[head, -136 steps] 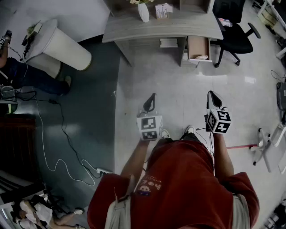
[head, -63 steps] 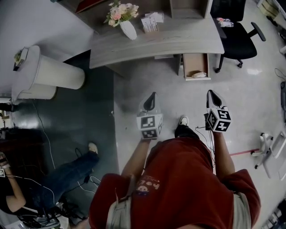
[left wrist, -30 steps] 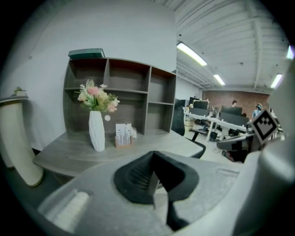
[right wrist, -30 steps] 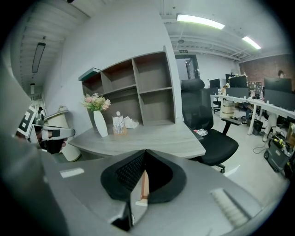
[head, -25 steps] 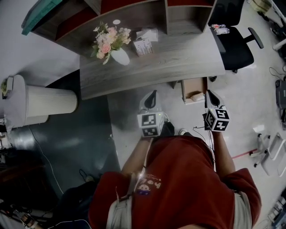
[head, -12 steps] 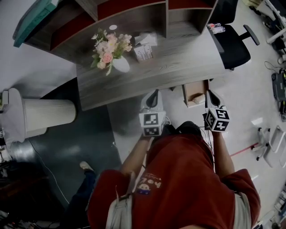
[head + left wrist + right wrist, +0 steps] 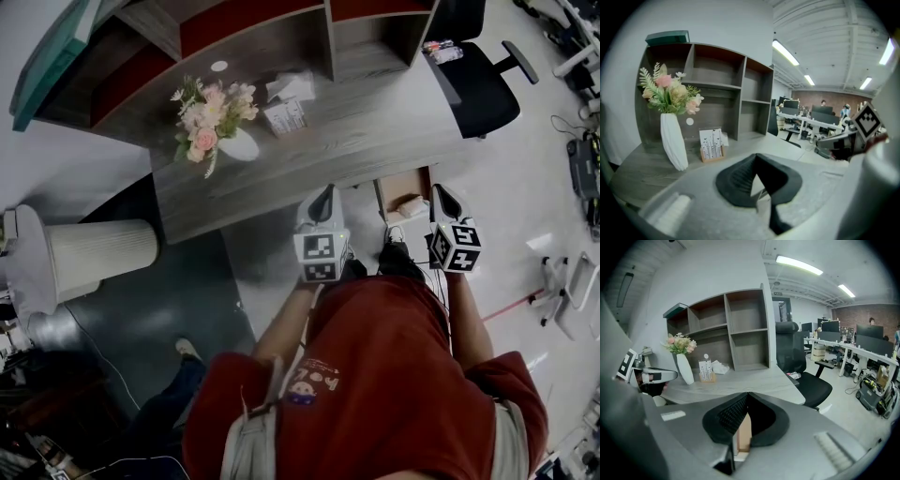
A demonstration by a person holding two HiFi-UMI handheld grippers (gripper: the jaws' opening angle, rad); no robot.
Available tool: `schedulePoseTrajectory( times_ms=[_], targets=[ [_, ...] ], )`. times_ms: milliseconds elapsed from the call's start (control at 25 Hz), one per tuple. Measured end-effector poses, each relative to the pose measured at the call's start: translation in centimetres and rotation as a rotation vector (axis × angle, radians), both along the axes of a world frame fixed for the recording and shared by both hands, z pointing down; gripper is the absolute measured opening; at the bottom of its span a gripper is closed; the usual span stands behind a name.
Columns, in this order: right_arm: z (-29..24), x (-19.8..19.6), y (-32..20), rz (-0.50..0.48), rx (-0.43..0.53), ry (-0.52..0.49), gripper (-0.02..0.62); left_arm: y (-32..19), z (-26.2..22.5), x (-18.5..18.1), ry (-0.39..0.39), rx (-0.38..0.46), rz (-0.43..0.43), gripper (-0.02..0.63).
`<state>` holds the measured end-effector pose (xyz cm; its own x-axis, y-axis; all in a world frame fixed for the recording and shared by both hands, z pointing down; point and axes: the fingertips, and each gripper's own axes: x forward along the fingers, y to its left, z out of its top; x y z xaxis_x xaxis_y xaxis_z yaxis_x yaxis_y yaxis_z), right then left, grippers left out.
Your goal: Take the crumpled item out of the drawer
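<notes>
An open wooden drawer [image 7: 397,182] hangs under the grey desk [image 7: 375,131], and a pale crumpled item [image 7: 411,203] lies in it. In the head view my left gripper [image 7: 324,195] points at the desk's front edge, left of the drawer. My right gripper [image 7: 441,195] sits just right of the drawer, beside the crumpled item. Both are shut with nothing between the jaws. The left gripper [image 7: 756,157] looks over the desktop in its own view. In the right gripper view, brown drawer wood [image 7: 745,432] shows behind the right gripper [image 7: 748,394].
A white vase of flowers [image 7: 234,142] and a card holder [image 7: 284,114] stand on the desk below a shelf unit [image 7: 281,37]. A black office chair [image 7: 478,84] is at the right. A white cylindrical bin [image 7: 94,253] stands left. Another person's shoe [image 7: 187,349] is on the floor.
The desk and open drawer have come much closer as I walked up. Both grippers now reach the desk's front edge, the right one beside the drawer. Both stayed shut.
</notes>
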<state>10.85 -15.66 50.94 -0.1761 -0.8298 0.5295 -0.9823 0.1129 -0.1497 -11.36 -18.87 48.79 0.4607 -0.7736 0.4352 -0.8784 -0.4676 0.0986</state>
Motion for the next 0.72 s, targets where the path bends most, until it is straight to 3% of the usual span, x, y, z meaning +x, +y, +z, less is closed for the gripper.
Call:
schedulePoseTrajectory(
  times_ms=[720],
  targets=[
    [1.7, 7.2, -1.9, -0.048, -0.033, -0.037, 0.002, -1.4, 0.4, 9.7, -0.024, -0.018, 0.011, -0.003]
  ],
)
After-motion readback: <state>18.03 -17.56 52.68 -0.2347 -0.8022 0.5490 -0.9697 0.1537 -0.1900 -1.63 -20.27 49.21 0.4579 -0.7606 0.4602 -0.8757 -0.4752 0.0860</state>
